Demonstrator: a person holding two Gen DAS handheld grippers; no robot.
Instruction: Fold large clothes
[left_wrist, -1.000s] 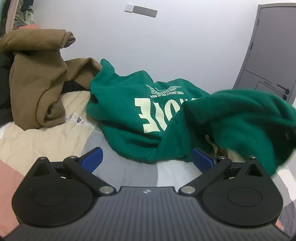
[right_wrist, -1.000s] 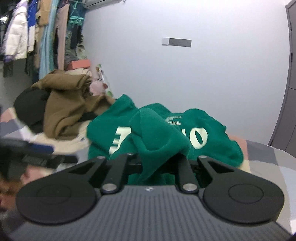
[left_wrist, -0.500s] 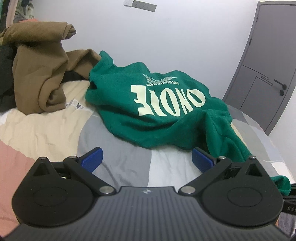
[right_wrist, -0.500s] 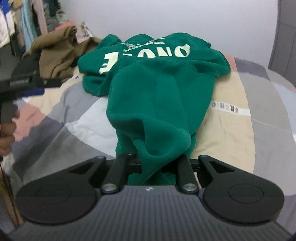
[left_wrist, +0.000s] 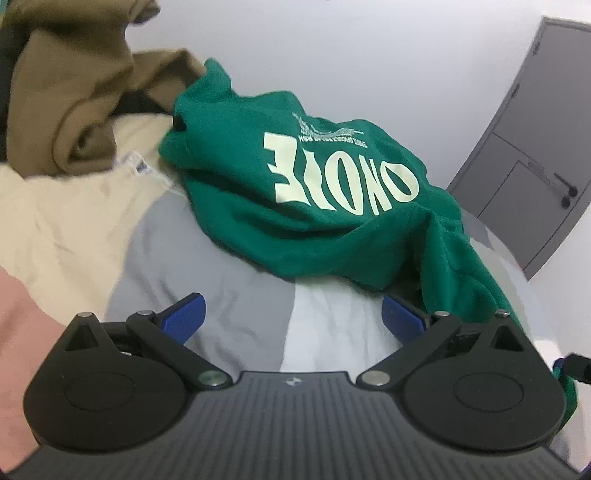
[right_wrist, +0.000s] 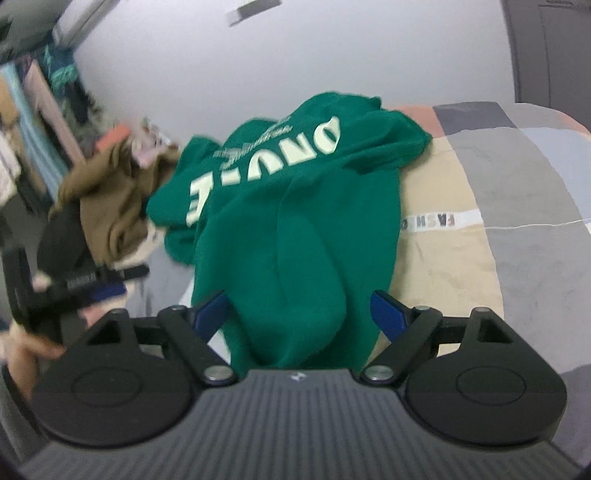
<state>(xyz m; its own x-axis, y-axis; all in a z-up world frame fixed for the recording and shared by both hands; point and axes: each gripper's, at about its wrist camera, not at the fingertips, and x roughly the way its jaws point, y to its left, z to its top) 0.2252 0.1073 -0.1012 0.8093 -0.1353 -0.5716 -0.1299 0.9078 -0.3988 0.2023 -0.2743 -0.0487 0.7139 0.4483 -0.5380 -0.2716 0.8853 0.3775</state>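
A green sweatshirt (left_wrist: 332, 206) with cream lettering lies crumpled on the patchwork bed cover (left_wrist: 229, 280). In the right wrist view the sweatshirt (right_wrist: 295, 229) stretches toward me, its near end lying between the spread blue pads. My right gripper (right_wrist: 299, 314) is open, the cloth loose between its fingers. My left gripper (left_wrist: 291, 317) is open and empty, just above the grey patch of the cover, with the sweatshirt's sleeve beside its right pad (left_wrist: 400, 317). The left gripper also shows at the left of the right wrist view (right_wrist: 92, 284).
A heap of brown clothes (left_wrist: 66, 96) lies at the back left of the bed, also seen in the right wrist view (right_wrist: 107, 199). A grey door (left_wrist: 535, 155) stands at the right. Hanging clothes (right_wrist: 40, 122) are at the far left. A white wall lies behind.
My right gripper has opened and let go of the green sweatshirt, which now lies on the bed. The left gripper stayed open and moved a little closer to the garment.
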